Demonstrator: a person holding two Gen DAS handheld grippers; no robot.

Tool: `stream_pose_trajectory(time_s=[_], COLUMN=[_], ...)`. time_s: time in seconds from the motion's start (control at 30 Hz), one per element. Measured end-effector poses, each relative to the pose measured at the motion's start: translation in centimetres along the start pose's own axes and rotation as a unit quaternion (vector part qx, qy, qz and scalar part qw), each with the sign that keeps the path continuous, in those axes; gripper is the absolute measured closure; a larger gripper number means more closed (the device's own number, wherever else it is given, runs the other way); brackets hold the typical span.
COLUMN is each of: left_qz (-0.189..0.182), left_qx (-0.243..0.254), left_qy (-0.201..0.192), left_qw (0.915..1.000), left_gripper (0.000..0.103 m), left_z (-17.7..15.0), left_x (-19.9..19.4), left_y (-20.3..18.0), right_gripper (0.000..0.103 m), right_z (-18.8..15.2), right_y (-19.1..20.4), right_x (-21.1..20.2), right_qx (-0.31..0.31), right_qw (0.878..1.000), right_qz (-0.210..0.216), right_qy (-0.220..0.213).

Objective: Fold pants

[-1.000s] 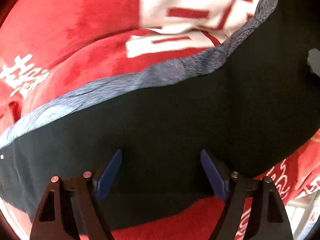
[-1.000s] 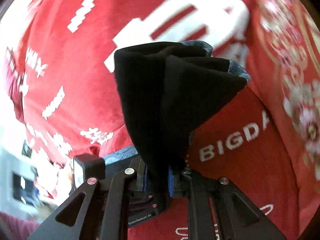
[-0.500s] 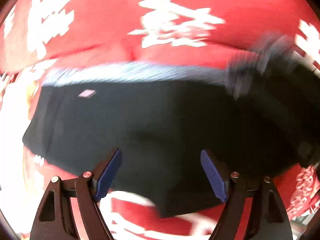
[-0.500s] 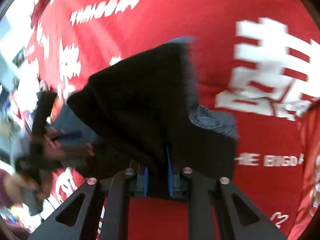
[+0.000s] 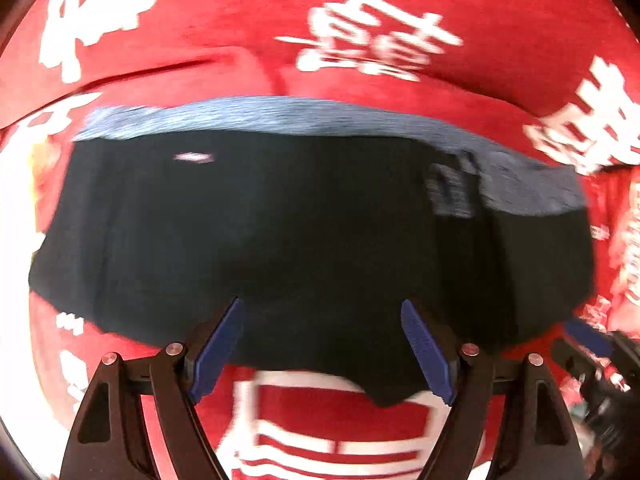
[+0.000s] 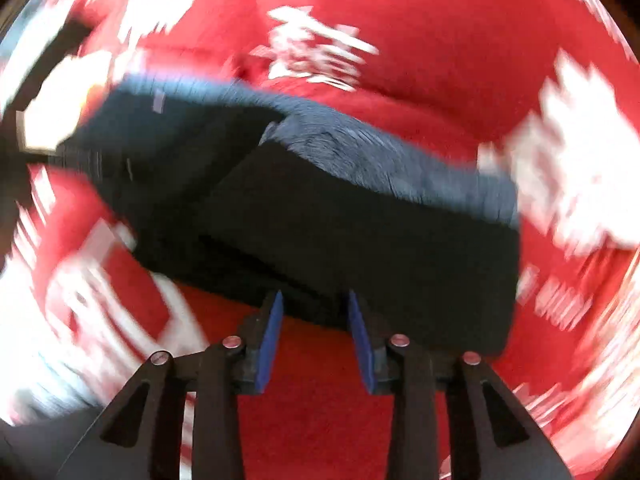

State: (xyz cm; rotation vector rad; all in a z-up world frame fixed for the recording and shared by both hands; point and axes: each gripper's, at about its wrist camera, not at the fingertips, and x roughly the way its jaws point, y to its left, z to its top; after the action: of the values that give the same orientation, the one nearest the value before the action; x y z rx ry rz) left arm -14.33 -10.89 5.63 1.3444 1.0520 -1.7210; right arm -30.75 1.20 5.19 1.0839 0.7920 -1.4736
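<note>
Folded pants (image 5: 304, 232) lie ahead of both jaws — left wide, right just opening, both empty.

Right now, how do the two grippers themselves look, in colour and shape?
Both look alike. The left gripper and the right gripper have black angular frames with triangular cutouts, round silver rivets at the joints, and flat blue ribbed pads on the fingers. No cables, markings or sleeves show.

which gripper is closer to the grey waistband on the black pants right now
Neither clearly. The left gripper and the right gripper each hang open at the near edge of the pants, across the fabric from the waistband.
</note>
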Motion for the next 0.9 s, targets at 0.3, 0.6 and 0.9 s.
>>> stream_pose_trajectory(time_s=[0.3,0.6,0.9], left_qz=[-0.092,-0.07,-0.03], left_qx=[-0.013,-0.006,0.008], left_qy=[0.045,0.047,0.045], left_qw=[0.9947,0.9964,0.9985], left_gripper=[0.021,0.021,0.021], left_z=[3.3,3.0,2.5], left_x=[3.0,3.2,3.8], left_y=[-3.4,-4.3,-4.2], right_gripper=[0.063,0.05,0.05], right_z=[-4.2,-6.0,-5.7], right_y=[-8.2,-8.9,-9.1], right_x=[4.0,4.9,5.2], right_qx=[0.368,0.455,0.462], right_qw=[0.89,0.815,0.815], right_qz=[0.27,0.356,0.347], right_qy=[0.028,-0.035,-0.039])
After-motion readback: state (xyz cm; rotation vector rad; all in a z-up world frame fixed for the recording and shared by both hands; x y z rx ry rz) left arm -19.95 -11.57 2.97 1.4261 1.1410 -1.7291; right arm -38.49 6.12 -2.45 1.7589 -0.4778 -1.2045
